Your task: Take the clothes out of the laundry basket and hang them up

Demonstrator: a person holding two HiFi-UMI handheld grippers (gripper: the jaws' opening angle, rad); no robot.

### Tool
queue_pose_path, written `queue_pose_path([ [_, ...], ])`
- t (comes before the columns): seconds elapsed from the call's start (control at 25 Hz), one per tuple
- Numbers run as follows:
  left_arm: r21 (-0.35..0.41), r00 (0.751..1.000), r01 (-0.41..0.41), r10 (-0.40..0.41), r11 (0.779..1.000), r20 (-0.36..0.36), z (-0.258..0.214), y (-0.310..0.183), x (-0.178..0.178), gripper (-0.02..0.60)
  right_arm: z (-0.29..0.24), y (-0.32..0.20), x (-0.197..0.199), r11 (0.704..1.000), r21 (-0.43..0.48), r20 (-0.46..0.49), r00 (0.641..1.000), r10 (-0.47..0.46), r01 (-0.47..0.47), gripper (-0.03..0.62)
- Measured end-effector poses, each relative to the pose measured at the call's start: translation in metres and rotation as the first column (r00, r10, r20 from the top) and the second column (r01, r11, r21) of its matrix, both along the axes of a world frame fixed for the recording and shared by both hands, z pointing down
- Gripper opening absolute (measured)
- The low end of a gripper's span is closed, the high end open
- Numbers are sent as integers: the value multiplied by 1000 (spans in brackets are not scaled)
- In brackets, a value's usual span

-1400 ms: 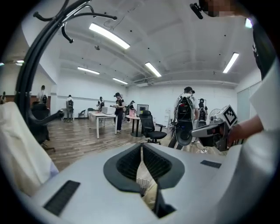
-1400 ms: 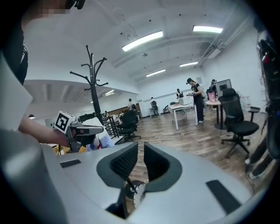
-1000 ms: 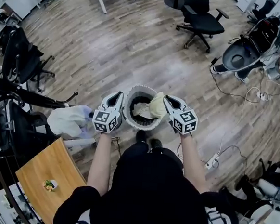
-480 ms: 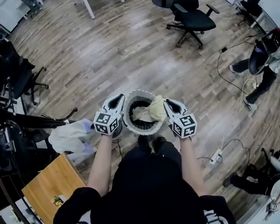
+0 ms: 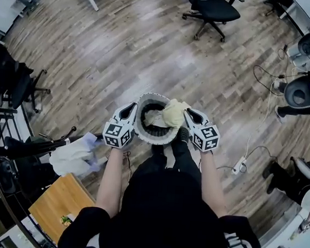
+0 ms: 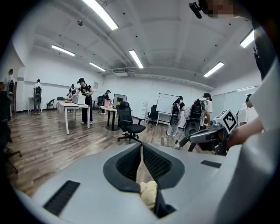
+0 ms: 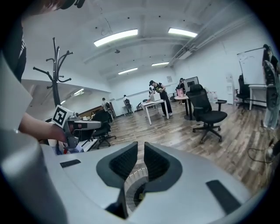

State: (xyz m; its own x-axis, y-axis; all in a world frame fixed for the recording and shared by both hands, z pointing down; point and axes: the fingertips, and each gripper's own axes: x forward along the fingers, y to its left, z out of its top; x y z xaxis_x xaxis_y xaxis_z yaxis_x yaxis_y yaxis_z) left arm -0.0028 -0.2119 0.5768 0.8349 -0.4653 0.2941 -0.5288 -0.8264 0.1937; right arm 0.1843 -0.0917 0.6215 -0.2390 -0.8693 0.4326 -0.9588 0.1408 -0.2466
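Down by the feet, a pale yellow garment [image 5: 174, 112] sits at the laundry basket's [image 5: 153, 97] right edge; my left gripper [image 5: 130, 108] is closed beside the rim; right gripper [image 5: 189, 114] is barely apart, gripping nothing.

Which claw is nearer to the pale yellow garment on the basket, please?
Right. The right claw is beside the garment; the left claw is across the basket at its opposite rim.

**Basket between my tongs**

The round white laundry basket [image 5: 152, 96] stands just before my feet, my left tongs [image 5: 130, 107] at its left rim, my right tongs [image 5: 188, 114] at its right. A pale yellow cloth [image 5: 174, 112] lies on the right rim. Left of me, a white garment [image 5: 72, 154] sits beyond the wooden worktop [image 5: 55, 204]; a black office chair [image 5: 212, 7] stands far ahead.
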Motion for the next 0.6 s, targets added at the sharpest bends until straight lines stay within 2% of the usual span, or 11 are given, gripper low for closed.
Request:
queue_pose_path([
  [0.32, -32, 999, -14, 15, 999, 48, 22, -5, 40, 34, 35, -11, 31, 997, -70, 5, 999, -38, 38, 58],
  [0.6, -120, 992, -31, 45, 992, 117, 75, 4, 59, 35, 84, -11, 52, 987, -154, 39, 999, -34, 39, 61],
])
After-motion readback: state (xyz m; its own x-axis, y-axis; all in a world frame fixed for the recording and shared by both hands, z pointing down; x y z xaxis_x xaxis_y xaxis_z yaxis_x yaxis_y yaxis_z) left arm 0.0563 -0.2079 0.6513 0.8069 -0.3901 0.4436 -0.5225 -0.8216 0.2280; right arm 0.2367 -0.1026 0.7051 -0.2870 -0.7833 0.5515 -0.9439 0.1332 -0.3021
